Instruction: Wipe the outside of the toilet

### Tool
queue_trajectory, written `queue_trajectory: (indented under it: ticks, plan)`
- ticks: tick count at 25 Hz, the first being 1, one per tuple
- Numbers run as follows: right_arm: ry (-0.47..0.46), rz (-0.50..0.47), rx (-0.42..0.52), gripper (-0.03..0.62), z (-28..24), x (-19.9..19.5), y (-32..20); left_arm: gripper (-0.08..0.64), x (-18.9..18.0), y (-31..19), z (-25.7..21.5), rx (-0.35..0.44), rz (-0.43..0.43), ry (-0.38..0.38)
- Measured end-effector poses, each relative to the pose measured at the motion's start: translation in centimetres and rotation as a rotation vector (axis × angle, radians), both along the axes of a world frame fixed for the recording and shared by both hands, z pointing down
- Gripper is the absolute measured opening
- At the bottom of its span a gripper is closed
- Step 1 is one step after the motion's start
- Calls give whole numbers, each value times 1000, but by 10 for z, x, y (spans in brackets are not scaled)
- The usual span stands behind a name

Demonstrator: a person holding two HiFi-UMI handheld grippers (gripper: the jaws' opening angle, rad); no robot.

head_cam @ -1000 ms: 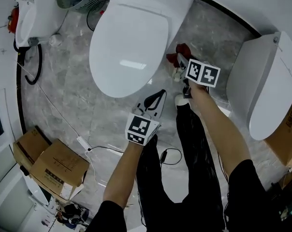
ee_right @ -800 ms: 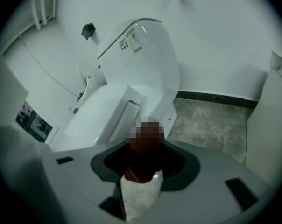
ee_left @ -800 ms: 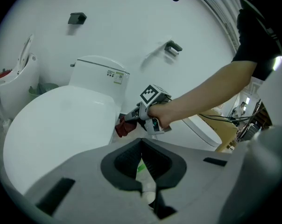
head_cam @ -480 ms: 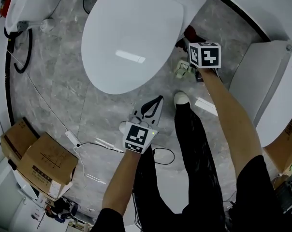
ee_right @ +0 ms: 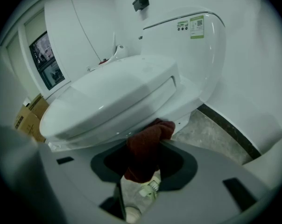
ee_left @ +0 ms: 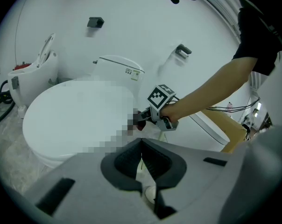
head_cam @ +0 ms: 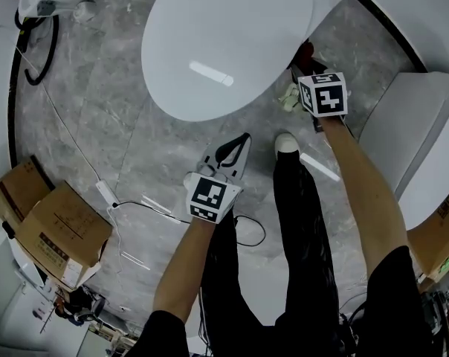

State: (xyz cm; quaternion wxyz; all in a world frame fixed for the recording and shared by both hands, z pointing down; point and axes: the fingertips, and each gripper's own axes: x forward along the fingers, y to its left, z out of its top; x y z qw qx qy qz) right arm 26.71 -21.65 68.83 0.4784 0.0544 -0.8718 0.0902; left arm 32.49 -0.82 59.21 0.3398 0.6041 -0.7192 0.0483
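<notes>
The right gripper [ee_right: 145, 164] is clenched on a dark red cloth [ee_right: 150, 136], and the bunched end of that cloth touches the side of the white ceramic toilet with its lid down [ee_right: 117, 97], just under the seat's edge on the person's right. The left gripper [ee_left: 142, 148] has its jaws together with nothing between them and hangs low in front of the bowl, apart from it.

The step in hand looks like the wipe itself, on the bowl's right flank. The next move probably calls for dragging the cloth along the curve of the bowl with steady pressure, the wad kept flat to the ceramic so that it does not slip from the jaws.

Only the right gripper view shows the cloth meeting the toilet; from the head view the lid's overhang and the marker cube hide most of that contact. The head view alone shows the layout: the grey marbled floor [head_cam: 98, 110], brown cardboard boxes [head_cam: 53, 225] off to the left, and another white toilet [head_cam: 418, 147] at the right. The left gripper view sees the right gripper side-on beside the bowl.
</notes>
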Motion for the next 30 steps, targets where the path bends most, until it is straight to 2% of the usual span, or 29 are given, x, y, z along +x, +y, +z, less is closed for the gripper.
queue_trajectory:
  ticks: [5, 16, 30]
  plan:
    - [-10, -59, 19, 130, -3, 6, 30, 0, 0, 25, -1, -1, -20, -4]
    - [3, -187, 57, 120, -4, 17, 103, 0, -18, 74, -3, 7, -79, -4]
    - [-2, -255, -20, 120, -3, 22, 211, 0, -44, 145, 0, -7, -168, -16]
